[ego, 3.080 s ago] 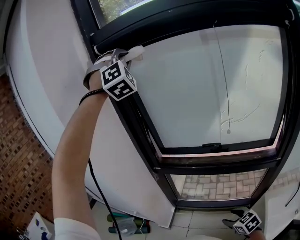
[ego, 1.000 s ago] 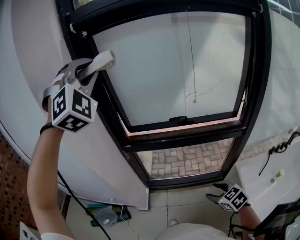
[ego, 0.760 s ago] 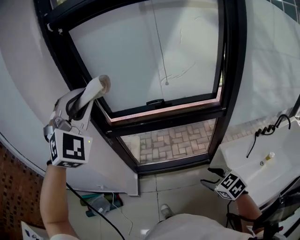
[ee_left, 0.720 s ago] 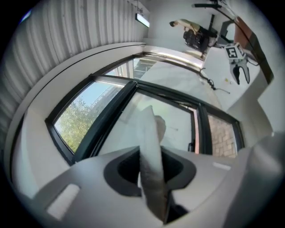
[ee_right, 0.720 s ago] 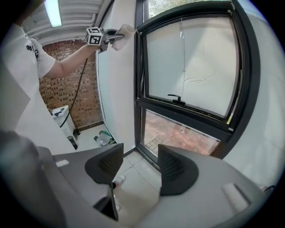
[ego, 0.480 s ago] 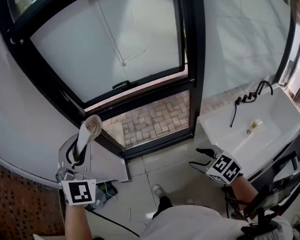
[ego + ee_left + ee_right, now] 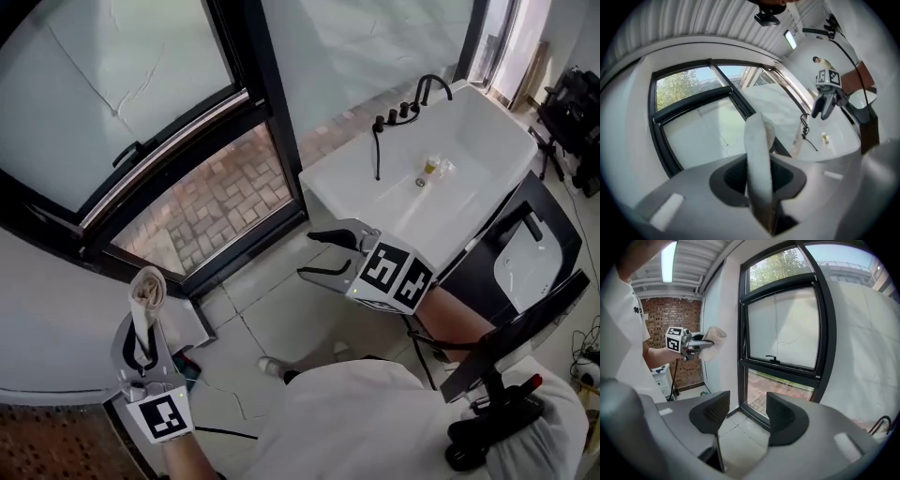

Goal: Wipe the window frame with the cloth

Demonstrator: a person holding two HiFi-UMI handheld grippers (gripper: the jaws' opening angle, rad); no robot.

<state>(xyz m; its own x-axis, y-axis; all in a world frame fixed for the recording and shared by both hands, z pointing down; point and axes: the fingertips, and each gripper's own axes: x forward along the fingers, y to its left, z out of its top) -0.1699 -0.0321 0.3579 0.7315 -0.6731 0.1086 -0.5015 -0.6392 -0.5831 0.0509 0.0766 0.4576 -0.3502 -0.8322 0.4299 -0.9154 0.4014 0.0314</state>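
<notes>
My left gripper is low at the left of the head view, shut on a rolled white cloth that sticks up past its jaws. That cloth fills the middle of the left gripper view. The black window frame with its frosted pane lies up and left, apart from the cloth. My right gripper hangs open and empty over the floor tiles beside the sink. In the right gripper view its jaws stand wide apart, facing the window frame; the cloth shows at the left.
A white sink with a black tap stands at the right. A black stand is under it. A white wall panel lies left of the window. Brick wall and a small cabinet sit behind the left gripper.
The left gripper with the cloth has come down from the top of the window frame to low at the left. The view has swung right to the sink. The right gripper has risen.
</notes>
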